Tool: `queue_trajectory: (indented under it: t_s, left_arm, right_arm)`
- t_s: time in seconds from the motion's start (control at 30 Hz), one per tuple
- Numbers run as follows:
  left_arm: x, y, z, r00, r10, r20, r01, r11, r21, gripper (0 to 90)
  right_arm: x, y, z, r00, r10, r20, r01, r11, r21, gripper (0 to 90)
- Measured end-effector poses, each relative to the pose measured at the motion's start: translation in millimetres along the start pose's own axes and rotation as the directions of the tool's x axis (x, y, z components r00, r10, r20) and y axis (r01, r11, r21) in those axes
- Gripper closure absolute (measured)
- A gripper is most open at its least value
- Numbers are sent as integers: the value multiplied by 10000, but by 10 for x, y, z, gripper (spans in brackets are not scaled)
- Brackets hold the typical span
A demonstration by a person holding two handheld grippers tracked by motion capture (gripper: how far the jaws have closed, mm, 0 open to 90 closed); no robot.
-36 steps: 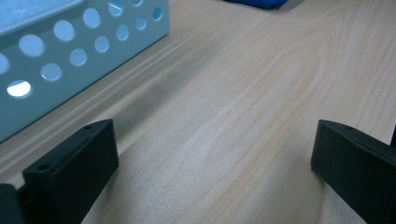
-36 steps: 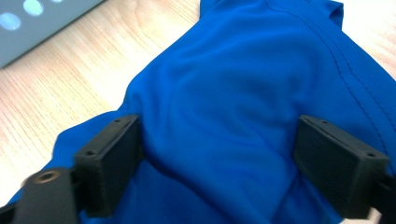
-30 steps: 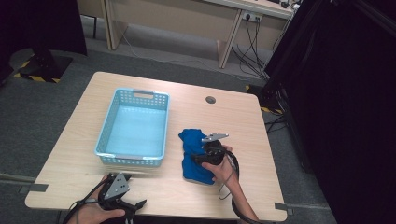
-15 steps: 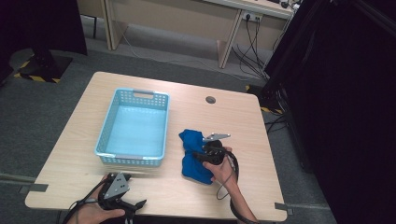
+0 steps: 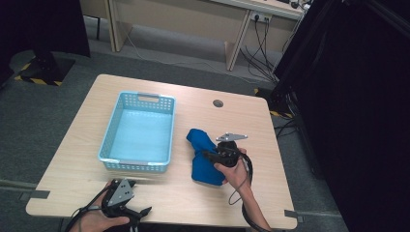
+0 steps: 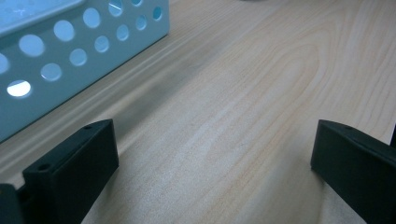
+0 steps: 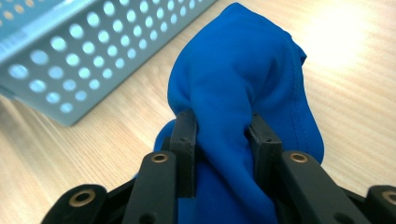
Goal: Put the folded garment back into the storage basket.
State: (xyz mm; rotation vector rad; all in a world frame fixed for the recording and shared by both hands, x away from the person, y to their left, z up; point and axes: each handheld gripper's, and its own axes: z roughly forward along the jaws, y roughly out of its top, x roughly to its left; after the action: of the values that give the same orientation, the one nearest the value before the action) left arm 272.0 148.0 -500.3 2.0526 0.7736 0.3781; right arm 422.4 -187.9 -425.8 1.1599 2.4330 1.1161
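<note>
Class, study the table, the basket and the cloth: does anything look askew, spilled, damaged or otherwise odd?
Nothing stands out as wrong. The blue cloth is bunched rather than flat, but only because the right claw has pinched a fold of it. The light blue basket stands upright and empty on the table, and the left claw rests open near it.

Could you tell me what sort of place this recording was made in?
Probably an office or lab room set up for recording. A light wooden table stands on grey carpet, cables hang from wall sockets behind another desk, and black curtains close off the right side.
</note>
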Motion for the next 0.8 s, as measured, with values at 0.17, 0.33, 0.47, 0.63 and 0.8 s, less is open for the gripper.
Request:
queue_trajectory:
  t_s: [0.17,0.33,0.47,0.63,0.8]
  left_arm:
    - [0,0,0,10000,-2,-2,2,10000,0,0]
    - [-1,0,1,10000,-8,-11,8,10000,-4,0]
    - [-6,1,3,10000,36,-47,-36,10000,24,0]
    - [-3,2,3,10000,-13,-33,13,10000,6,0]
    - [-4,2,3,10000,-13,-35,13,10000,7,0]
  right_arm:
    - [2,68,-104,9999,106,-47,-107,9995,-294,693]
    - [4,124,-165,9998,154,-87,-158,9989,-434,693]
    - [-18,151,-206,9994,302,-161,-311,9981,-525,693]
    - [-46,198,-257,9988,427,-223,-440,9970,-634,693]
    - [-52,263,-255,9988,446,-204,-457,9973,-570,693]
